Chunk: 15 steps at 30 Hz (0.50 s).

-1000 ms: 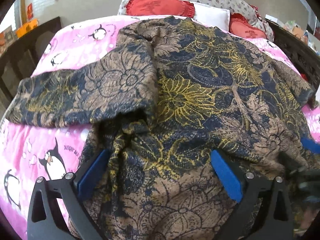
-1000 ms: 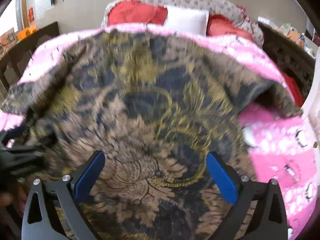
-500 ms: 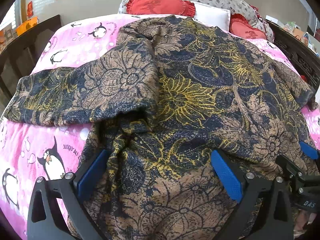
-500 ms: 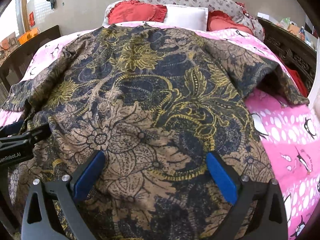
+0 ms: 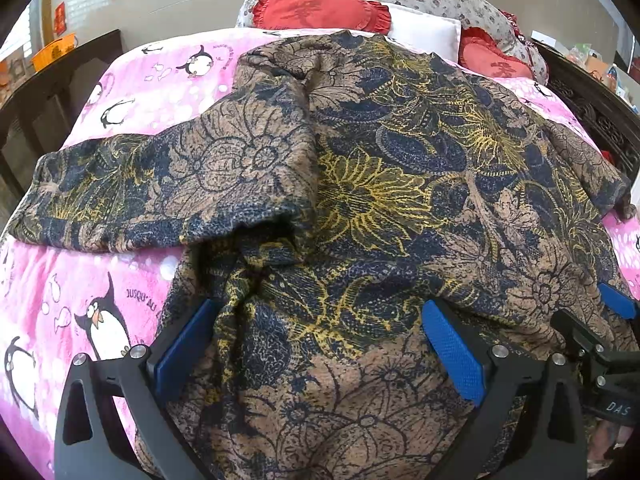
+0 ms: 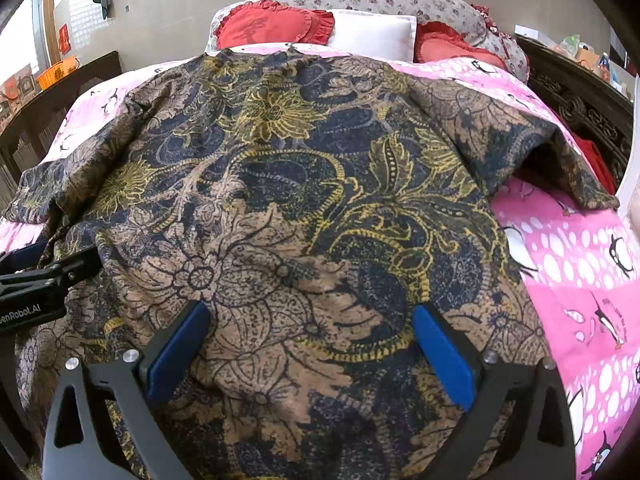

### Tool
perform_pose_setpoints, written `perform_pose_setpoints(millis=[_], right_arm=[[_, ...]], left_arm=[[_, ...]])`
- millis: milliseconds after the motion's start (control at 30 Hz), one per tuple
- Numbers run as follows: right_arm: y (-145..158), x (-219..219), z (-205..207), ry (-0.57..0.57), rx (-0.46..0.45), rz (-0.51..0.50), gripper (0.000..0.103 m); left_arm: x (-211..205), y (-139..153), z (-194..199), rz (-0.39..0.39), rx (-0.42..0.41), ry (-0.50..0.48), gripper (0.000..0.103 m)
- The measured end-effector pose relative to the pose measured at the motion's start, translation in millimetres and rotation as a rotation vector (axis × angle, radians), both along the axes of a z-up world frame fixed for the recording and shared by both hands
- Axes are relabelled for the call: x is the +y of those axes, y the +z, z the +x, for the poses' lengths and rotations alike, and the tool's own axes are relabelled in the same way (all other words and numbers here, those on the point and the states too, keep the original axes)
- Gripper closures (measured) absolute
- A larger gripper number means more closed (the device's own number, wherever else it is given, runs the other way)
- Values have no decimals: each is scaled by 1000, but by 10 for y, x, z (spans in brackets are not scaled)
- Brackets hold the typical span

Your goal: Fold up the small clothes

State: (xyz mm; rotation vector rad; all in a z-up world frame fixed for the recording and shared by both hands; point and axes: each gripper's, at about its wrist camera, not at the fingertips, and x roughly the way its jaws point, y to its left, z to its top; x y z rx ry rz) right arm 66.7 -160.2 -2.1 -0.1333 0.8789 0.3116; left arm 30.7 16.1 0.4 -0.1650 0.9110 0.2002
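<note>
bed (image 5: 132, 92): pink penguin cover | shirt (image 5: 380, 200): floral brown-navy, spread across the bed, one sleeve out left, hem bunched at the near edge | left gripper (image 5: 316, 344): jaws wide apart, straddling the hem cloth | right gripper (image 6: 308, 348): jaws wide apart over the hem | pillows (image 6: 276, 26): red, at the head

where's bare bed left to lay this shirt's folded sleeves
Bare blanket lies right of the shirt, below its right sleeve. More lies below and beyond the left sleeve. The middle is covered; pillows crowd the head.
</note>
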Motion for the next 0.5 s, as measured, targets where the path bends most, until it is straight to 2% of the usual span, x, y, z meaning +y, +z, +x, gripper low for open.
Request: perform_pose_setpoints(millis=[500], right_arm=[[-1,-10,-10,1,-3,-1,0]], left_arm=[[-1,0,1,0,0,0,15]])
